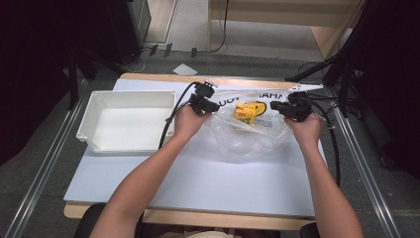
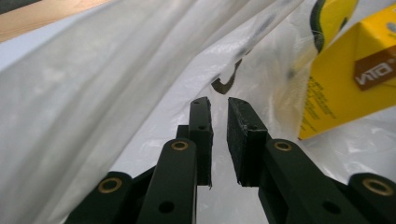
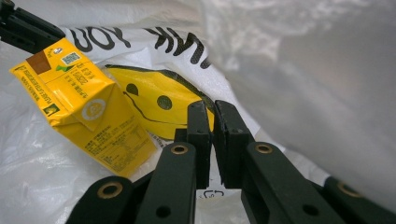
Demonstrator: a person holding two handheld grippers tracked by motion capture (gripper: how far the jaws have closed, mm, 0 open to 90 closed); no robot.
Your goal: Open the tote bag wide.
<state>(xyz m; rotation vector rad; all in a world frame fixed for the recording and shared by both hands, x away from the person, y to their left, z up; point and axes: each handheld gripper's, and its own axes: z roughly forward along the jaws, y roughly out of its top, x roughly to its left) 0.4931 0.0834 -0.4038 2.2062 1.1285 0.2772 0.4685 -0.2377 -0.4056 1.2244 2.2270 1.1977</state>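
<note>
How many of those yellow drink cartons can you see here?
1. The yellow carton sits in the plastic bag on the table, between the left gripper and the right gripper. The bag's crumpled folds could hide another.

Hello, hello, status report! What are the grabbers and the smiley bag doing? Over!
Left gripper slightly open, nothing pinched. Right gripper nearly shut at the bag edge, grip unclear. Plastic bag on table, yellow carton inside. White bin left, clear of the way.
</note>
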